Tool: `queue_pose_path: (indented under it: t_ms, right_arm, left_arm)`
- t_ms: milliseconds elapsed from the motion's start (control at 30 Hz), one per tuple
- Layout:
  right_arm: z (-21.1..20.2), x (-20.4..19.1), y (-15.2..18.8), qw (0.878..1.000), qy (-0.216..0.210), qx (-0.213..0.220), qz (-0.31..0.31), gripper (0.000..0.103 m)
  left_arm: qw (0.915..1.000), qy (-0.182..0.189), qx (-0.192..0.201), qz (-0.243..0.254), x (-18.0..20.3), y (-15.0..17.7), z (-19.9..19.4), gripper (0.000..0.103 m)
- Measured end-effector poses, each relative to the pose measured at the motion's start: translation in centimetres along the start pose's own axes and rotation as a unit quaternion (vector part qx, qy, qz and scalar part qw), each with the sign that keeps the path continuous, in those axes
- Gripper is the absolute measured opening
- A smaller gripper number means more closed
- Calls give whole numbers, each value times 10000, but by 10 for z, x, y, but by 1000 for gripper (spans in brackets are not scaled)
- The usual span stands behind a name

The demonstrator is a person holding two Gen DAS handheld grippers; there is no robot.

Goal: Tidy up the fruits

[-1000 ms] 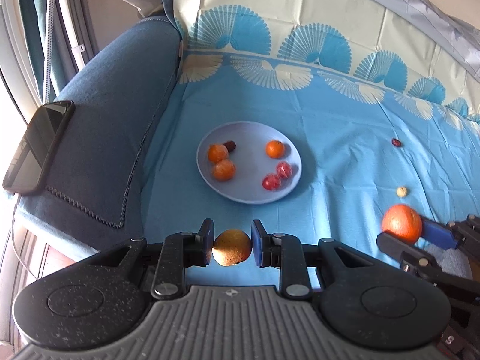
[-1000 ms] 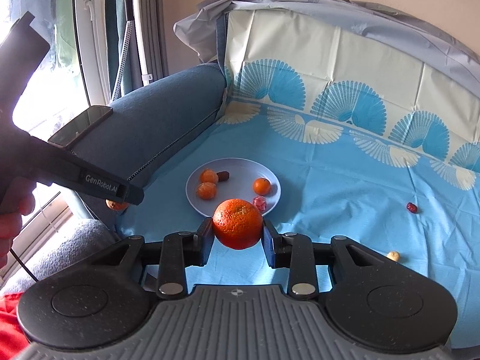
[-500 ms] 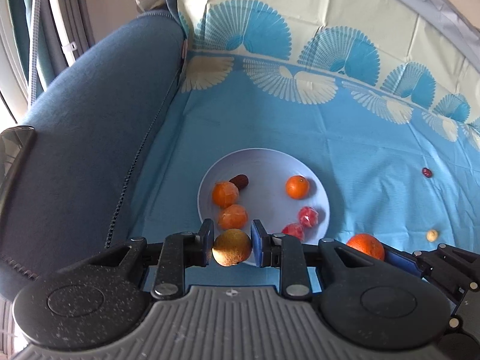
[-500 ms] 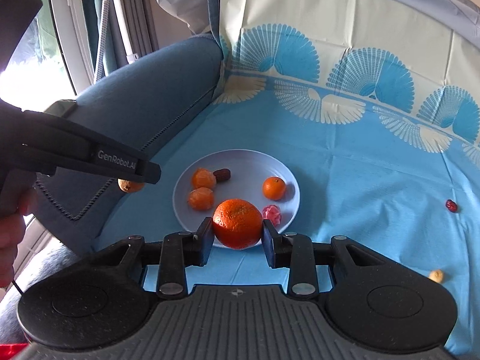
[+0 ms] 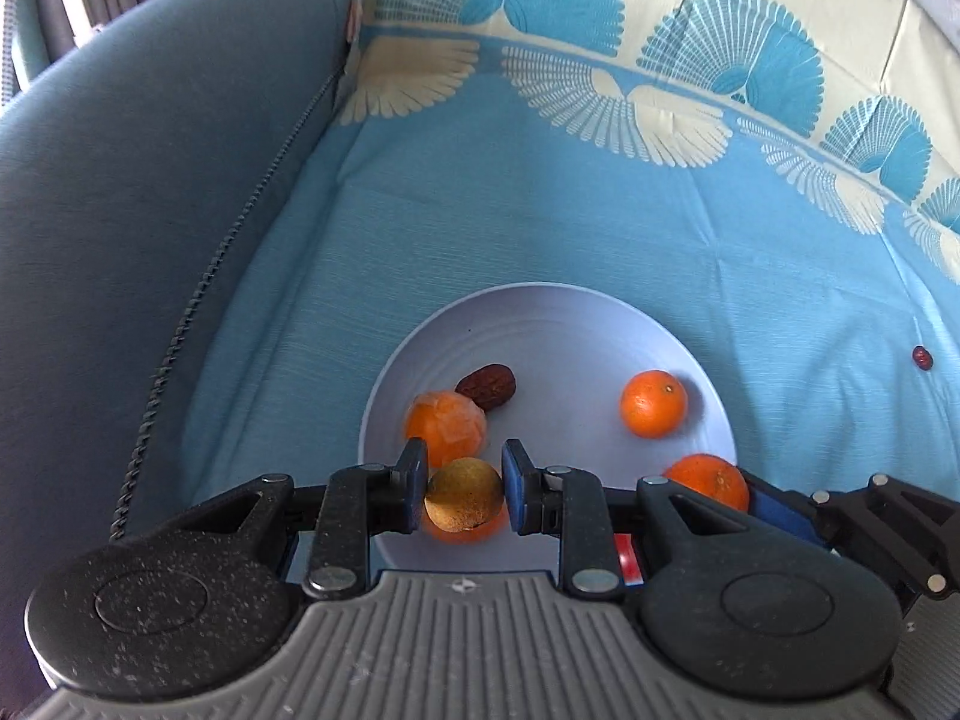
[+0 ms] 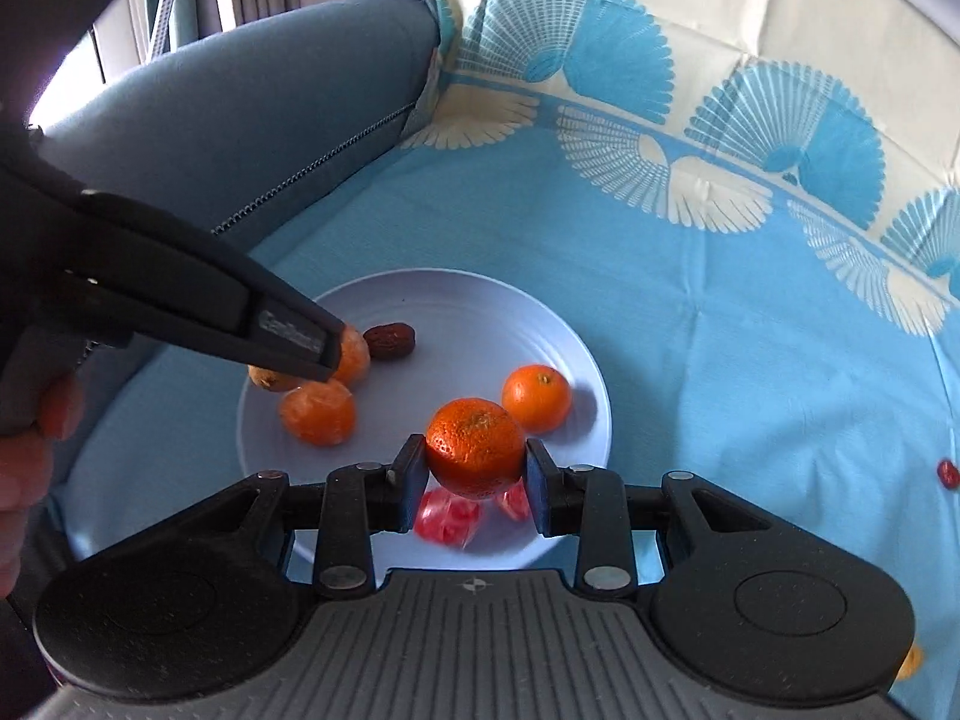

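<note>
A small brownish fruit [image 5: 463,495] is gripped by the left claw [image 5: 465,492] and a mandarin [image 6: 475,447] by the right claw [image 6: 474,474], above the plate [image 6: 480,306].

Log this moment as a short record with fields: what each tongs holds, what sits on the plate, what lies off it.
left tongs: shut on a small yellow-brown fruit, above the plate's near left part
right tongs: shut on a mandarin, above the plate's near edge
plate: pale, on the blue cloth
on plate: loose mandarin, two peeled mandarins, dried date, red-wrapped pieces
off plate: small red fruit on the cloth
</note>
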State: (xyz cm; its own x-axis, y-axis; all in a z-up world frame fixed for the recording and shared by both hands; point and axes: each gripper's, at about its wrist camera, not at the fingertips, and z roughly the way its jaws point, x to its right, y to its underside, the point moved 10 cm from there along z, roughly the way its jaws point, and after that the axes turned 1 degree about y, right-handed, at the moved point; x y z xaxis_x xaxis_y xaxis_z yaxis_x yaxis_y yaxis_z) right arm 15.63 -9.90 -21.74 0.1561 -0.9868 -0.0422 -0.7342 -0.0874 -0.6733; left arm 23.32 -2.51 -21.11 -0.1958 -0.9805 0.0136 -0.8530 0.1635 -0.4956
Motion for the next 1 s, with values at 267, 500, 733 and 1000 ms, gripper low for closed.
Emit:
queue_pose_path:
  t_ms: [267,500,733,1000]
  right_arm:
    - [7,4,-13,9995,281,112,-78,101]
    - [-57,-3,26,9997,233,-42,92,102]
    - [-127,-14,66,9981,140,-140,583,102]
    - [-177,-19,68,9971,349,442,503,102]
  left_arm:
    - [9980,-179,601,100,-8,-5,-29,102]
    - [9975,-551,426,-99,-28,61,-87,103]
    - [9986,-487,-31,-180,-36,124,-129,103]
    - [9964,-518,678,15,-22,127,-185,103]
